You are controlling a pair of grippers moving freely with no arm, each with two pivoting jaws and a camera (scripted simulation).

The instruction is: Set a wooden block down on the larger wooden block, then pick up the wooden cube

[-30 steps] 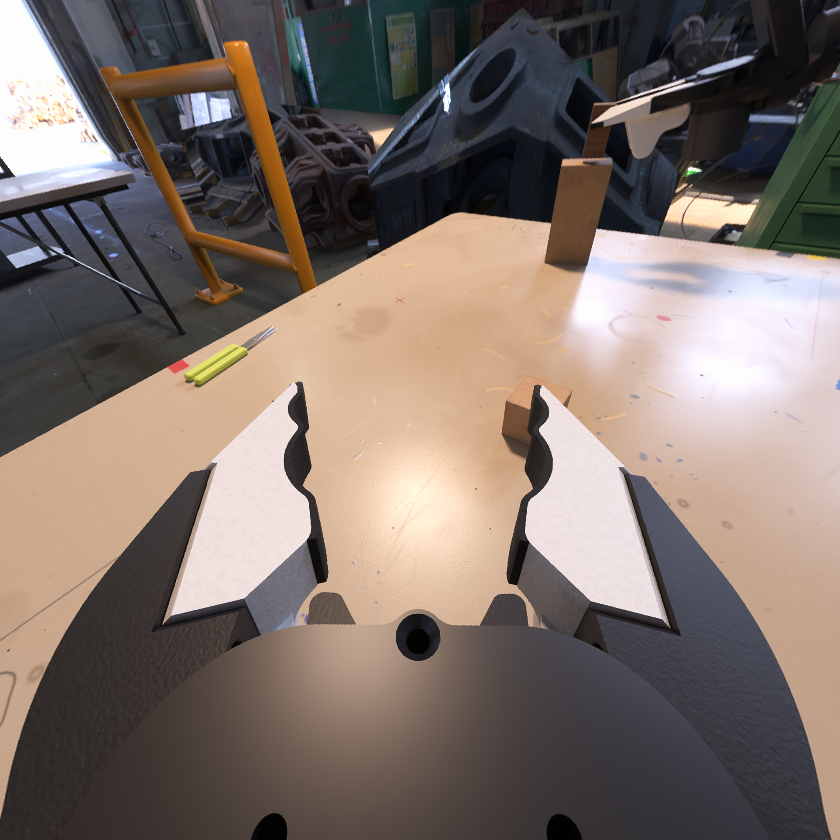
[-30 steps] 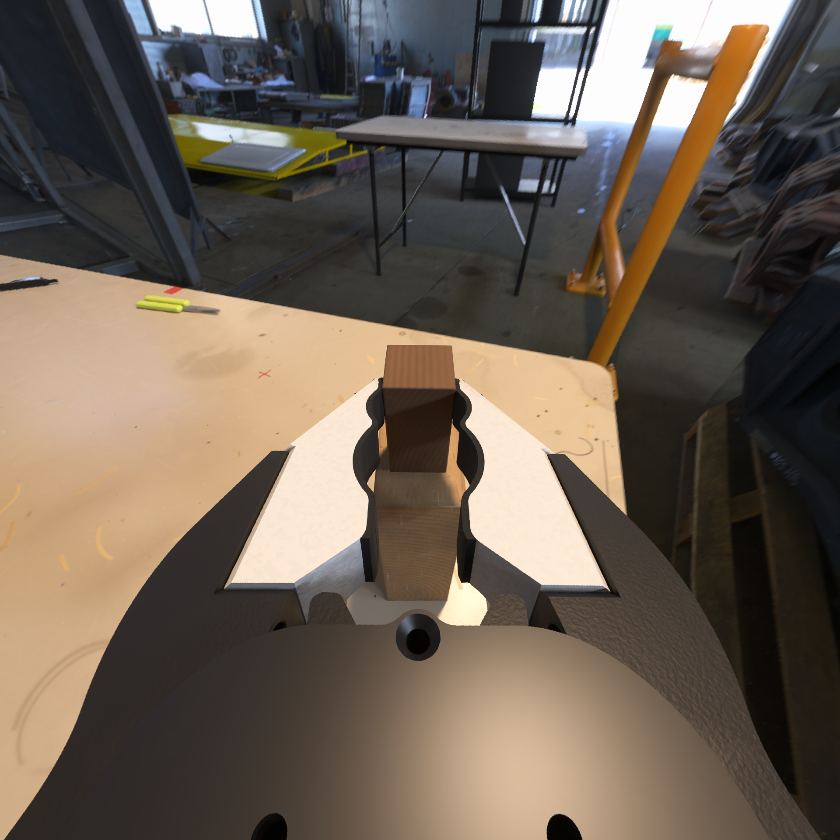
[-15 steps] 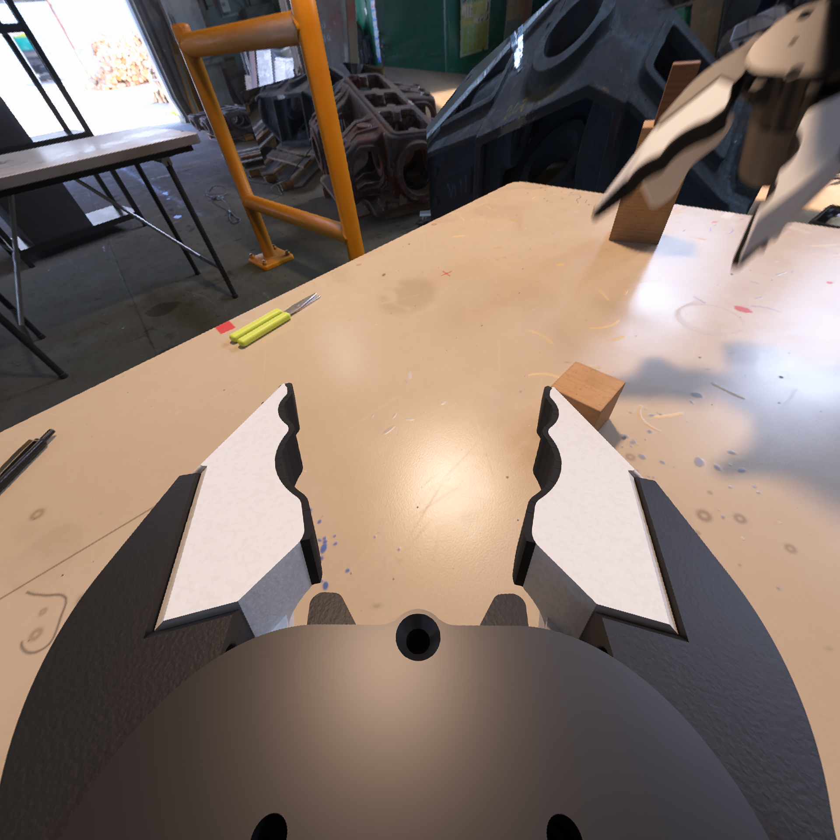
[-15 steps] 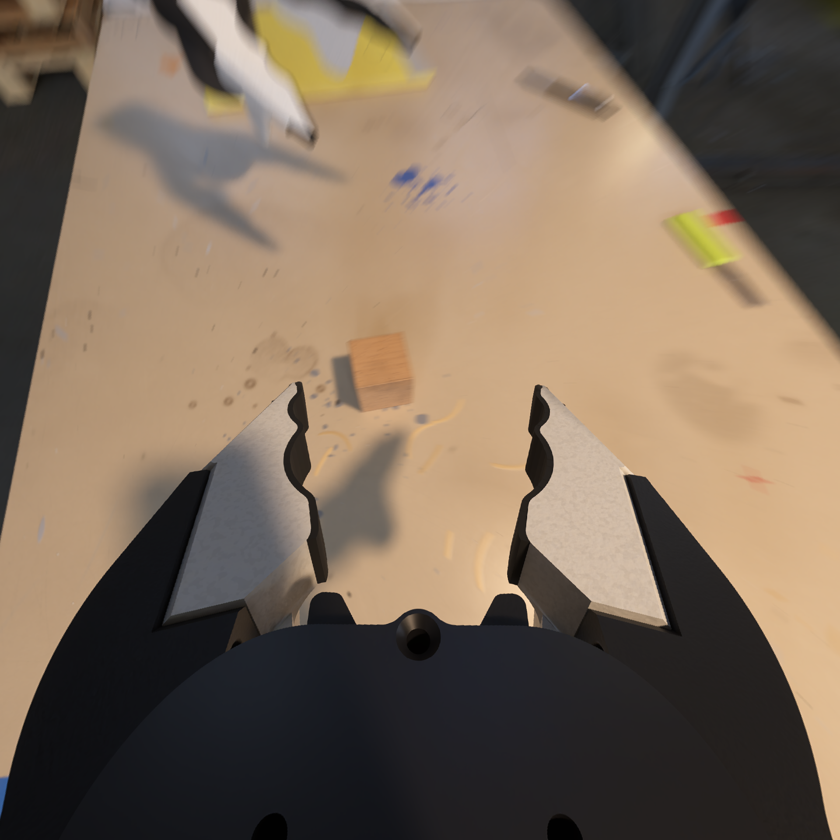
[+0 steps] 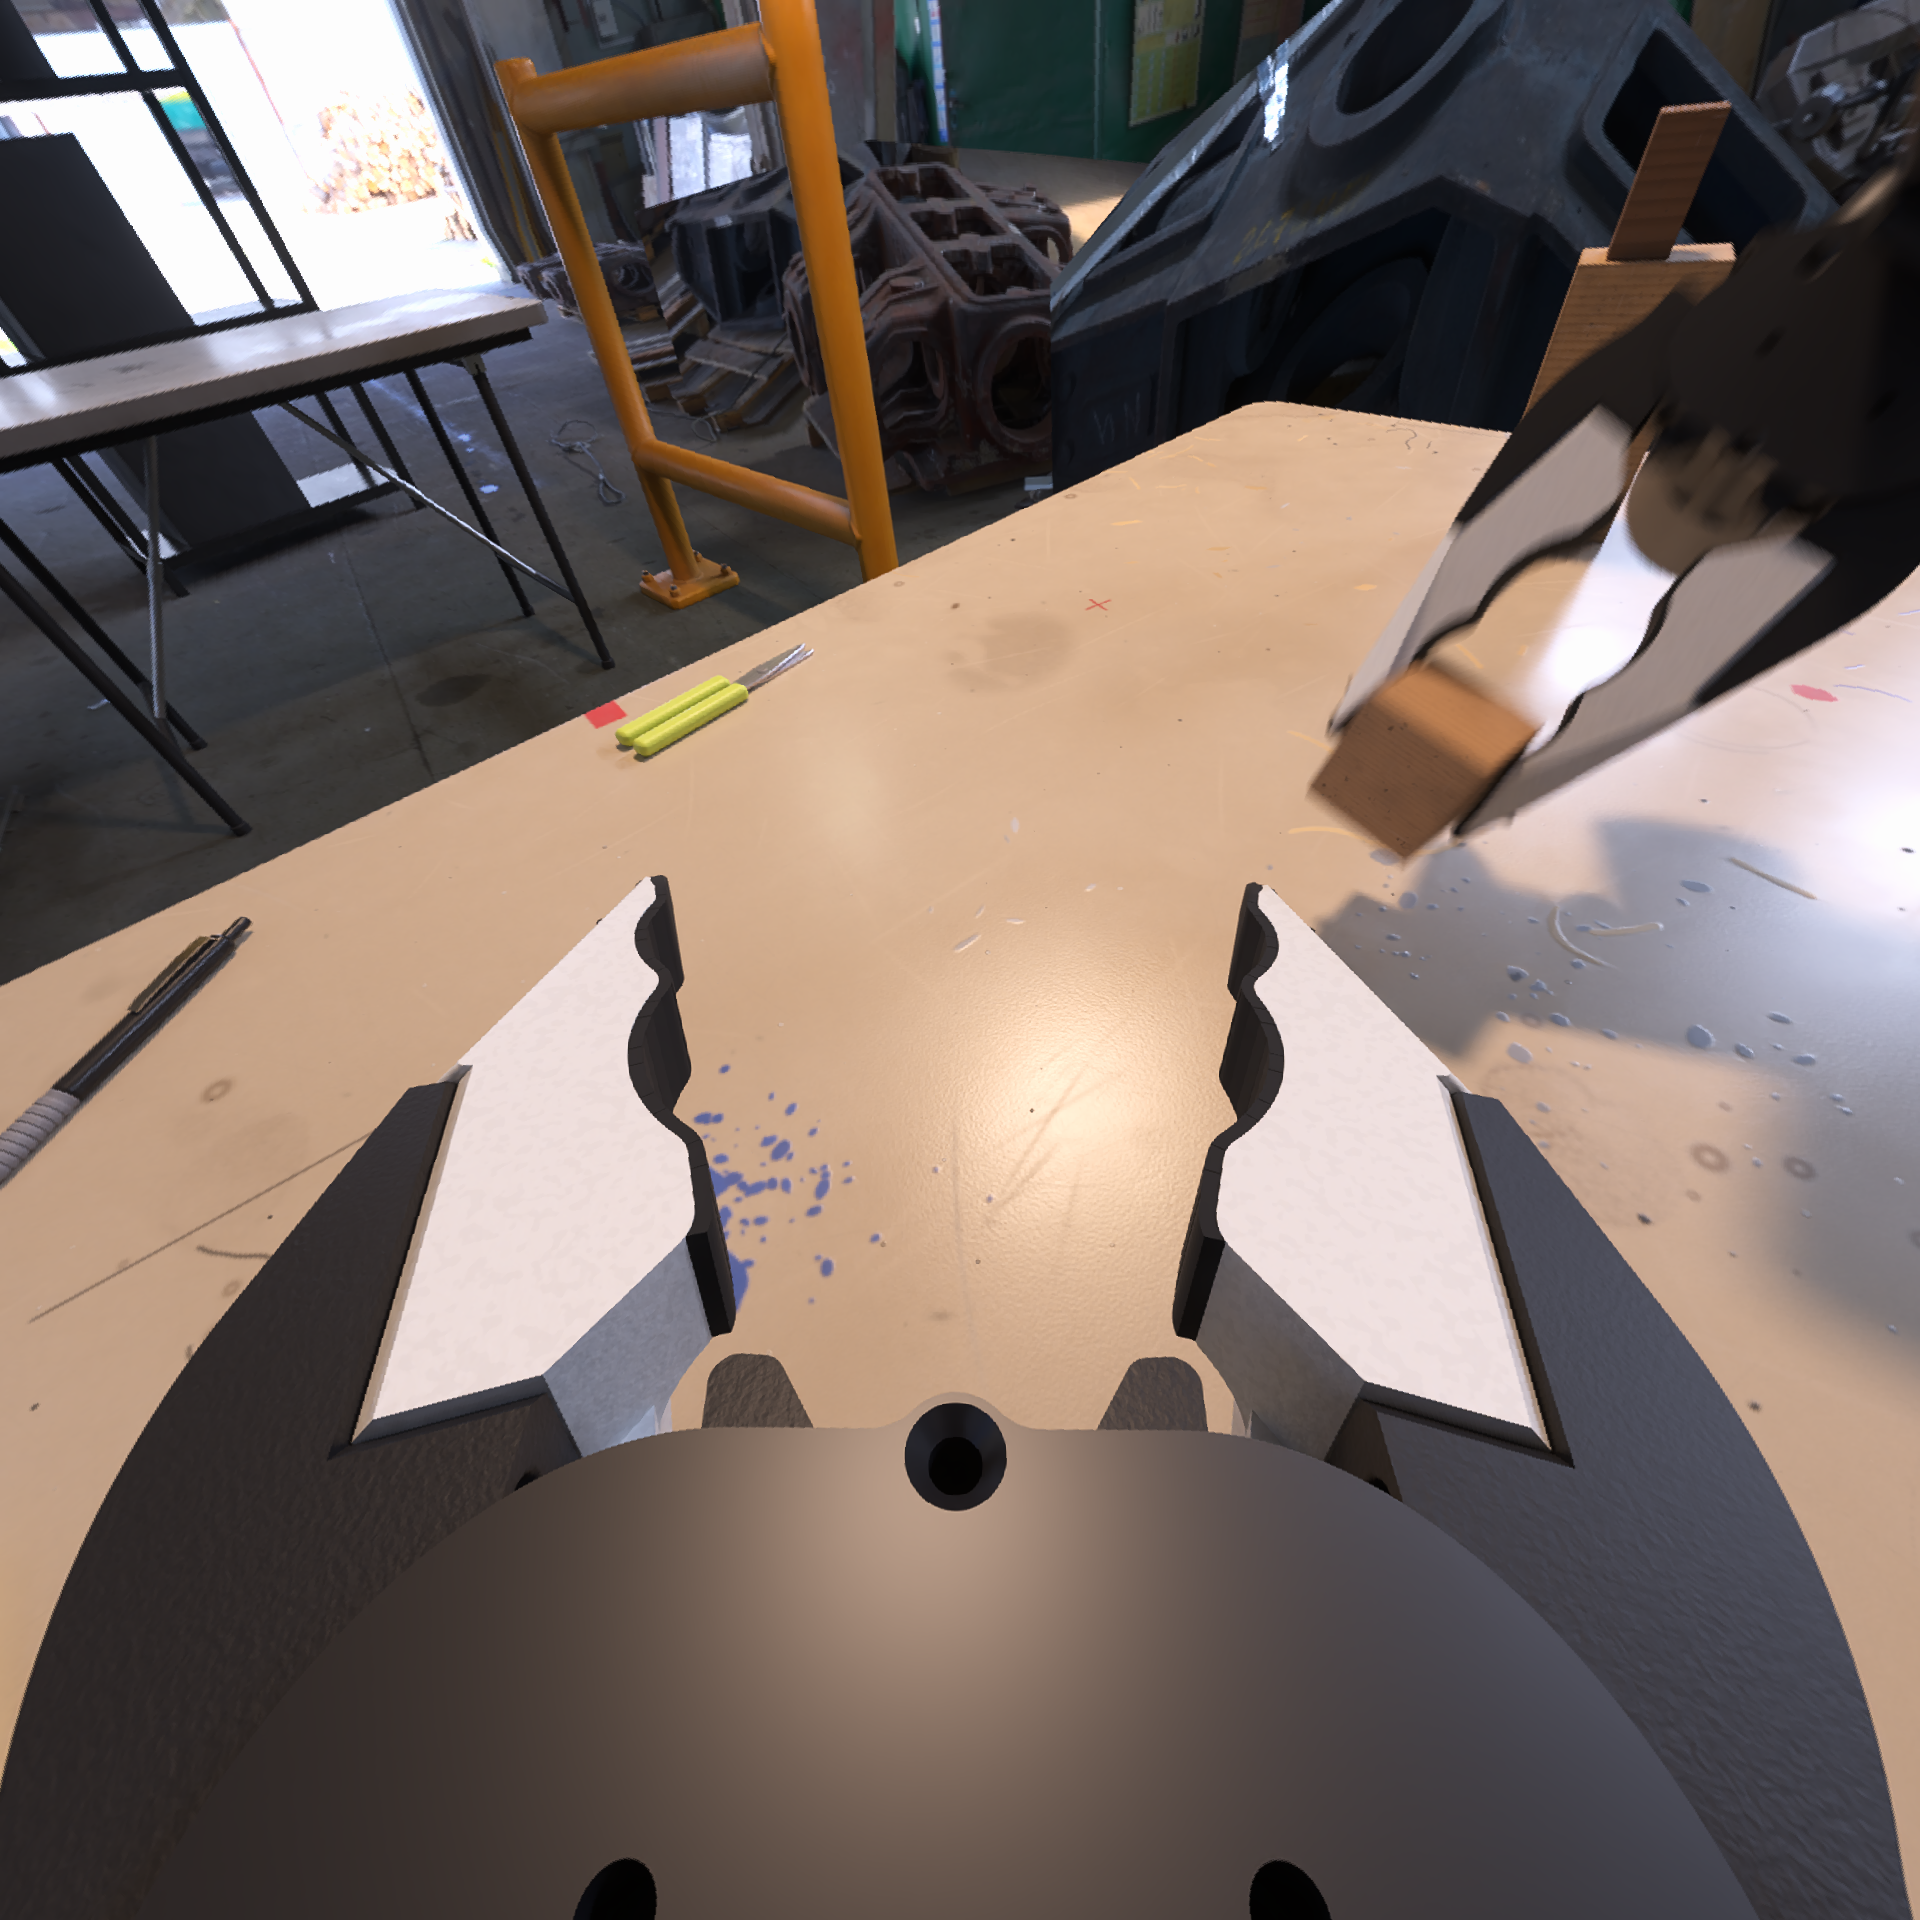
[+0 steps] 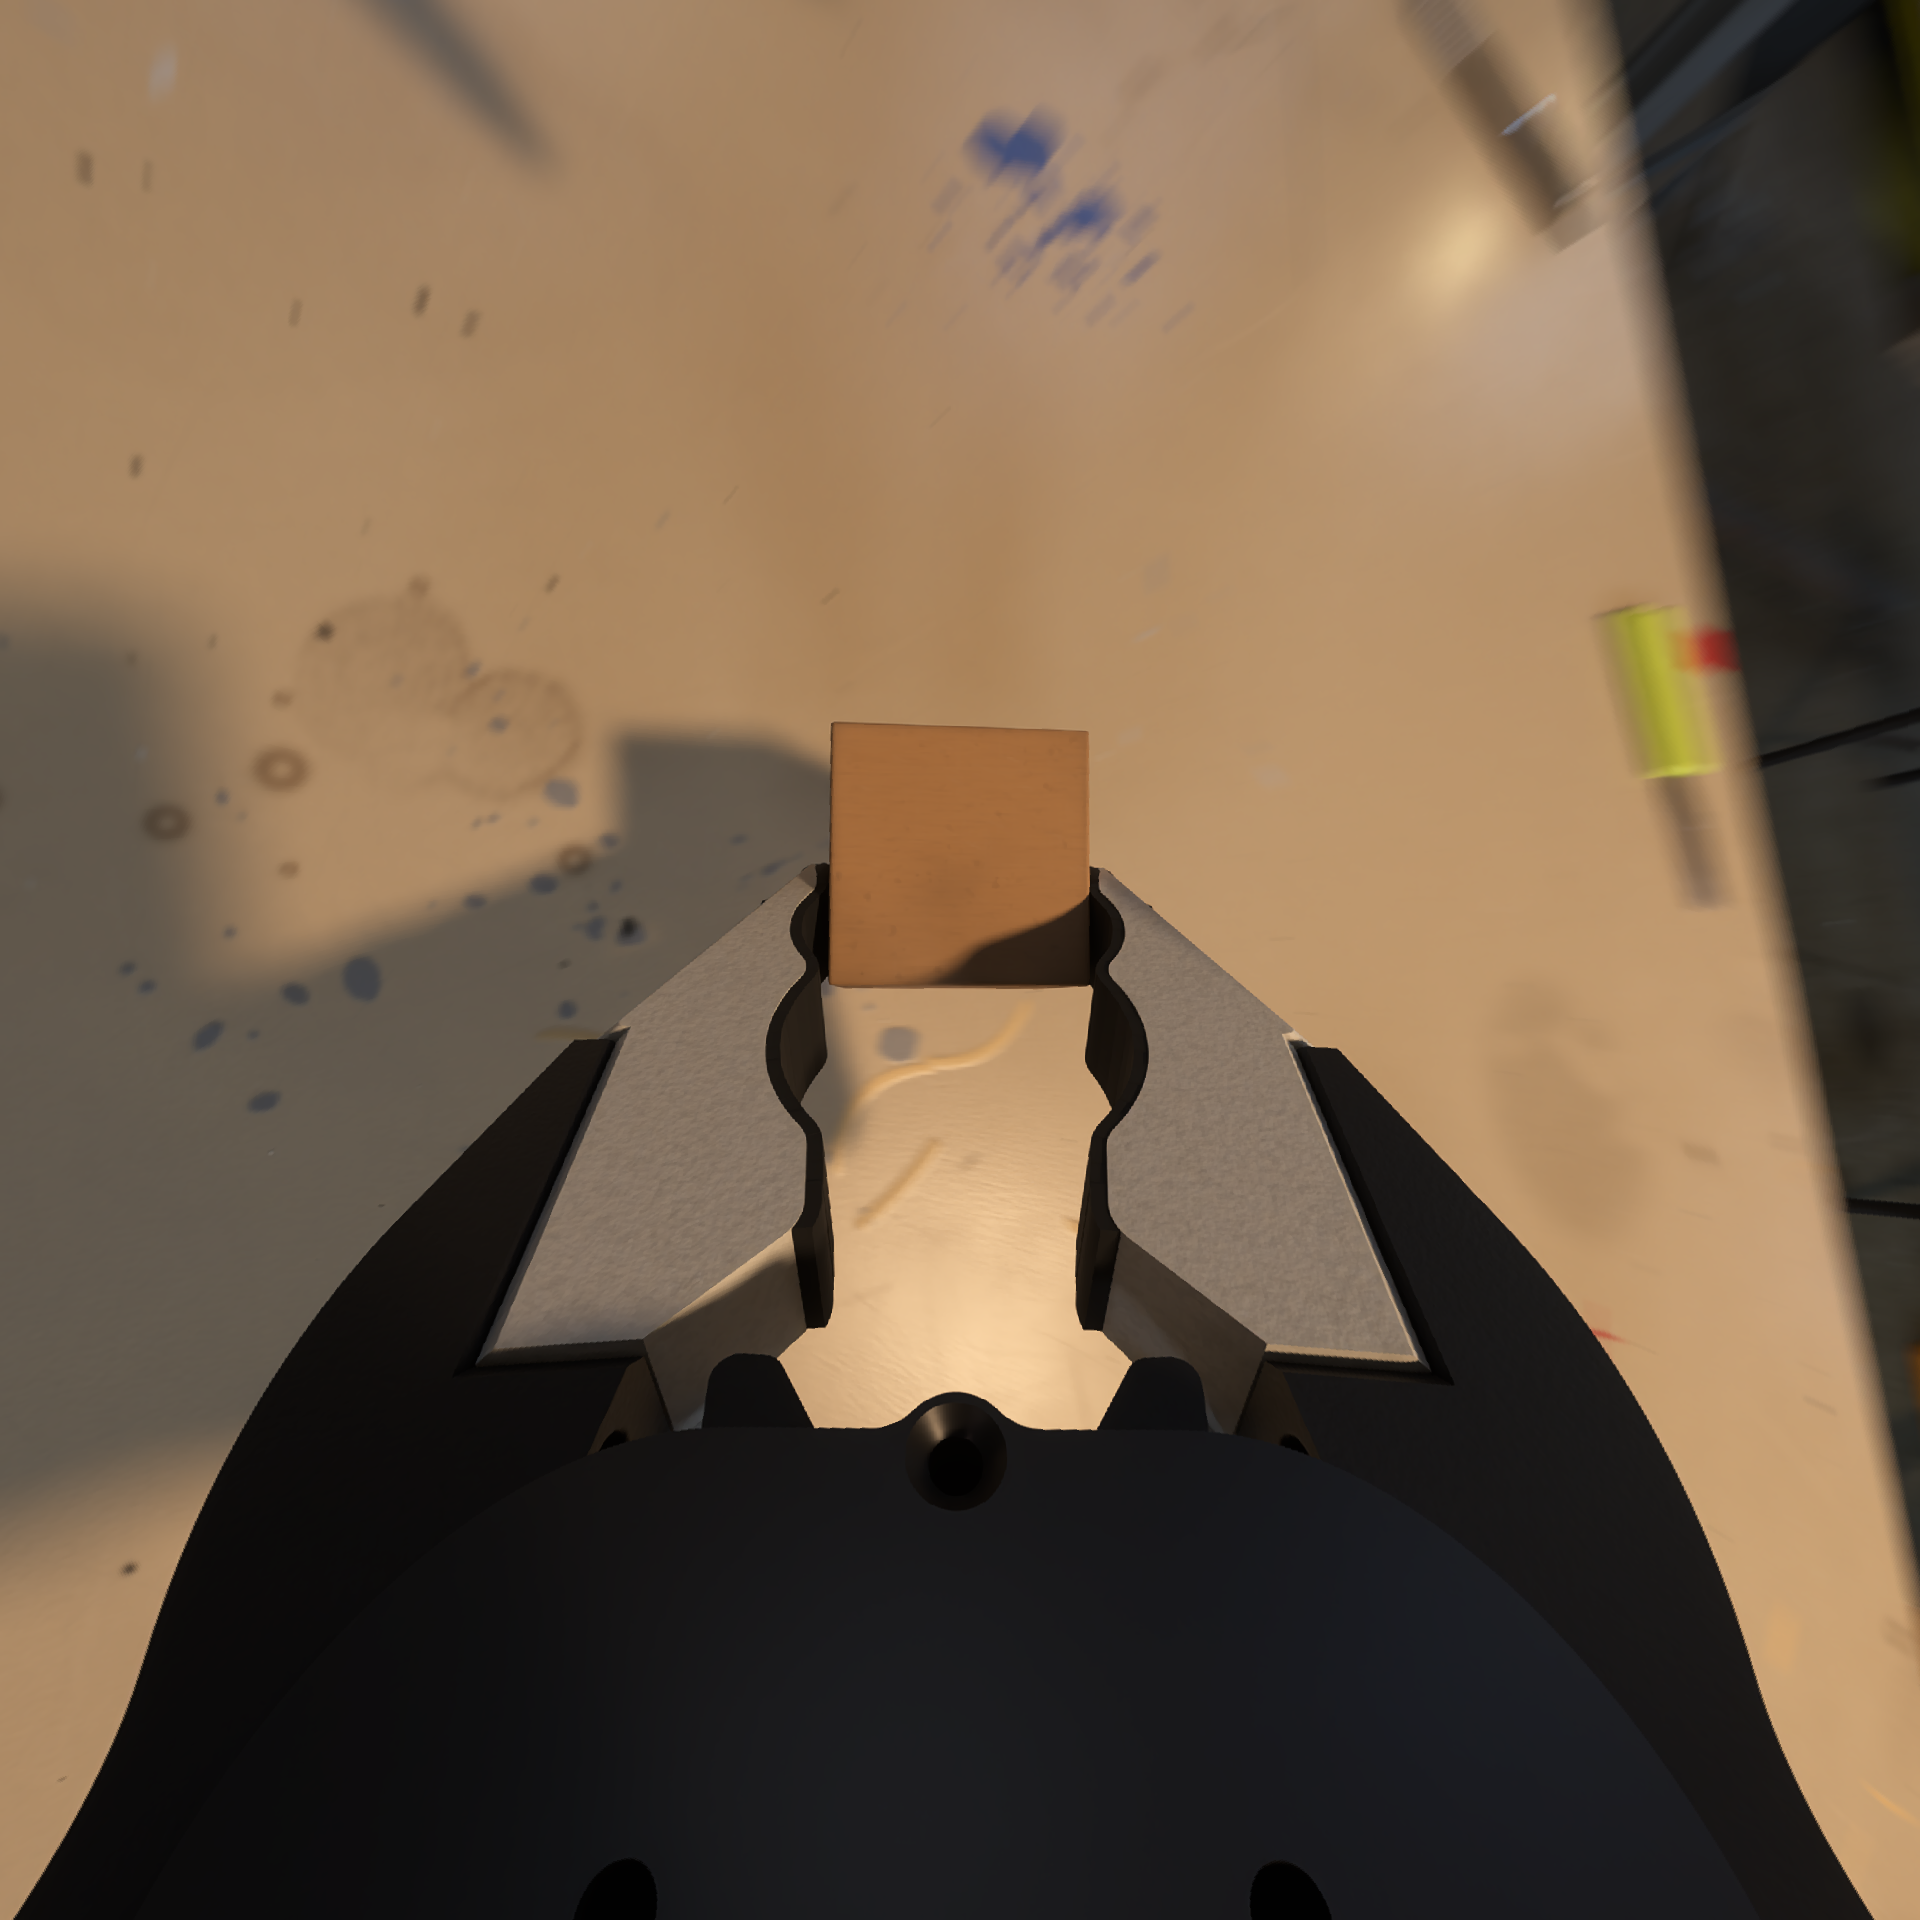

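Gripping cube [image 6: 958,857] at fingertips only, right gripper [image 6: 958,914]; rigid, light, smooth wood, seat deeper. Left gripper [image 5: 951,904] open, empty, near cube.

Left gripper [image 5: 956,914]: fingers [image 5: 561,1153] spread wide, nothing between them, pointing forward and slightly down, low over the tabletop [image 5: 935,790]. Right gripper [image 6: 958,914]: fingers [image 6: 707,1122] closed in on the wooden cube [image 6: 958,842], pinching it at the tips only, angled steeply down. From the left wrist view the right gripper [image 5: 1423,769] comes in from upper right, tips lowest.
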